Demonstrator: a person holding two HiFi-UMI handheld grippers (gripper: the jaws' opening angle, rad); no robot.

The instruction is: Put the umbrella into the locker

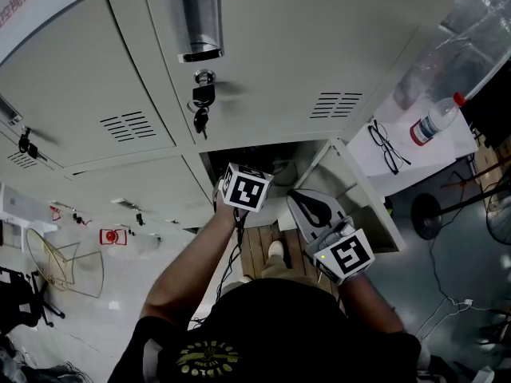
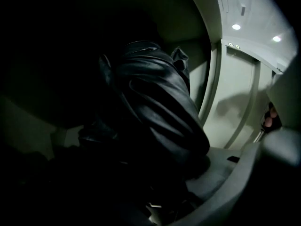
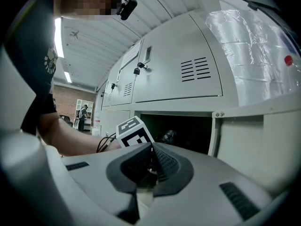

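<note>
The black folded umbrella point(image 2: 150, 102) fills the middle of the left gripper view, inside the dark locker point(image 1: 263, 159). It lies between the jaws of my left gripper point(image 2: 150, 154), with its near end pressed against the grey right jaw. The other jaw is lost in the dark. In the head view only the left gripper's marker cube point(image 1: 244, 187) shows, at the locker's opening. A dark bit of the umbrella point(image 3: 168, 136) shows past that cube point(image 3: 134, 132) in the right gripper view. My right gripper point(image 1: 299, 202) point(image 3: 151, 149) hovers level before the opening, shut and empty.
The locker's door point(image 1: 363, 190) point(image 2: 235, 102) stands swung open to the right. Above hangs a padlock with keys point(image 1: 202, 94) on a shut door. A white table at the right bears glasses point(image 1: 385, 146) and a bottle point(image 1: 433, 120). Wooden slats point(image 1: 255, 250) lie underfoot.
</note>
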